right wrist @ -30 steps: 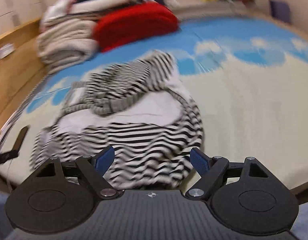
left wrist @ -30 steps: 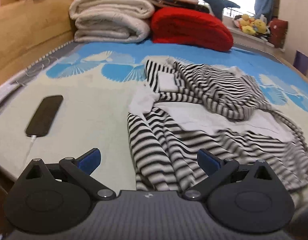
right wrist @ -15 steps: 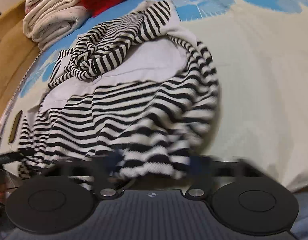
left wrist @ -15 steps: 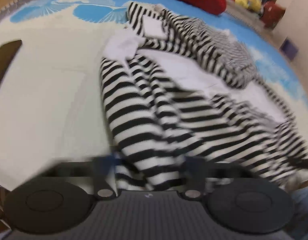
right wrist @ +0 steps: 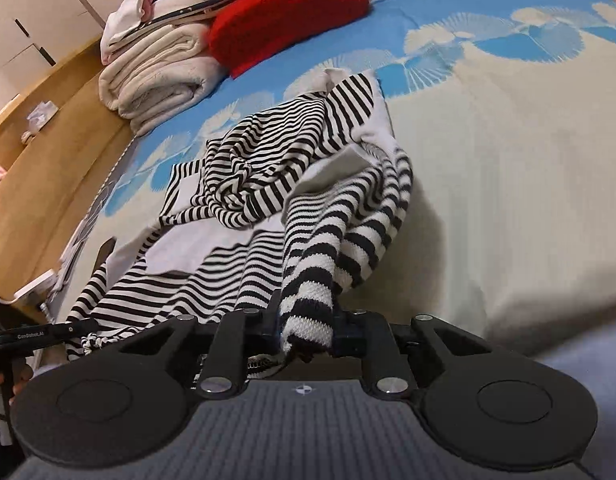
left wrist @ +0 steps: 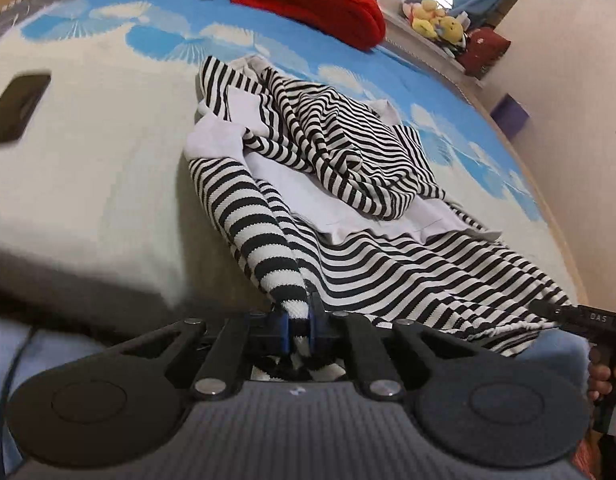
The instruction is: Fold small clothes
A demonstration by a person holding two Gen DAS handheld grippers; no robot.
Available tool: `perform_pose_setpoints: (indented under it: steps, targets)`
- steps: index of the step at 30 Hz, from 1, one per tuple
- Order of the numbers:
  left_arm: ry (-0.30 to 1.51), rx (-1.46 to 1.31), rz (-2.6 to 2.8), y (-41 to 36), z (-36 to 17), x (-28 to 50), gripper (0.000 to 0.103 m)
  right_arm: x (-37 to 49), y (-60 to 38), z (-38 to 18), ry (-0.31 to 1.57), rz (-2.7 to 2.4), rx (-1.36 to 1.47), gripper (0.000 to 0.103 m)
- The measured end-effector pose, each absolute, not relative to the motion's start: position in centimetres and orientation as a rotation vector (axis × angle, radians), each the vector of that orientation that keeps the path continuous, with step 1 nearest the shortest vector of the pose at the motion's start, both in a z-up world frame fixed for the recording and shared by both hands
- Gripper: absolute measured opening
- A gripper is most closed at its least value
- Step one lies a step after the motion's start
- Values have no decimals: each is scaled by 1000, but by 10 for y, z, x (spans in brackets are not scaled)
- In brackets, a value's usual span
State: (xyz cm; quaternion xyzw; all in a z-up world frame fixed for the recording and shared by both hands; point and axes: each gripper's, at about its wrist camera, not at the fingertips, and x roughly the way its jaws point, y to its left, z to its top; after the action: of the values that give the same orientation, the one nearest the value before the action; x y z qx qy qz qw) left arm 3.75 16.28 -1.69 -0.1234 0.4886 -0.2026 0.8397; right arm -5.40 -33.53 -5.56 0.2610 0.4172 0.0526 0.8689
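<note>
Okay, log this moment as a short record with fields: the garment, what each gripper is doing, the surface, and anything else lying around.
garment: striped top, black and white, crumpled, near edge lifted
left gripper: shut on the hem's left corner
right gripper: shut on the hem's right corner
surface: bed sheet, cream with blue pattern
nearby: phone left of the garment; red cushion and folded blankets at the far end

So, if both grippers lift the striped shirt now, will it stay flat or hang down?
Probably it will hang. The striped shirt is soft knit, already lying in folds and bunching where the left gripper and right gripper pinch its hem. The middle would likely sag between them. The crumpled top part may drag along the bed.
</note>
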Motion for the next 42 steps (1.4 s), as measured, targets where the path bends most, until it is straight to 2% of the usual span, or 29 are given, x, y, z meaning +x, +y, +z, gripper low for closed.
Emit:
perform_pose_setpoints:
  steps: [4,8,11,14,15,17,18,19,20,24,27,30,35,38,42]
  targets:
    - [1071,-314,-417,167,-12,14,9,-86,-346,-49,906,91,626,20]
    - [1035,-351,-431,170,14,47,9,-62,-353,-23,892,103,663,20]
    - [982,-316,-433,166,37,111,9,-4,-356,3,851,122,665,20]
    - [978,-326,-383,152,42,218,9,86,-352,20,815,100,651,20]
    - [985,-346,-364,145,37,258,13,122,-352,21,809,57,666,20]
    - [994,-352,-286,133,18,339,45,201,-355,10,816,-68,702,25]
    - [995,-358,-213,129,7,374,83,236,-358,0,815,-131,724,36]
    - [985,-353,-149,129,-1,396,93,265,-361,-12,811,-177,742,59]
    - [975,-349,-62,130,-10,412,92,288,-364,-25,814,-219,746,66]
    - [985,-406,-17,145,-39,410,93,284,-375,-51,781,-136,845,69]
    - [970,-362,-30,149,-54,374,93,248,-390,-64,700,-87,778,71]
    - [922,-296,-16,148,-64,346,93,238,-394,-75,709,-184,629,72]
    - [818,-43,-147,122,-73,348,92,259,-377,-84,733,-71,363,71]
    - [856,-64,-223,118,-84,356,92,278,-363,-100,791,-48,262,71]
    - [863,-133,-243,114,-91,369,83,290,-347,-113,830,-37,232,68]
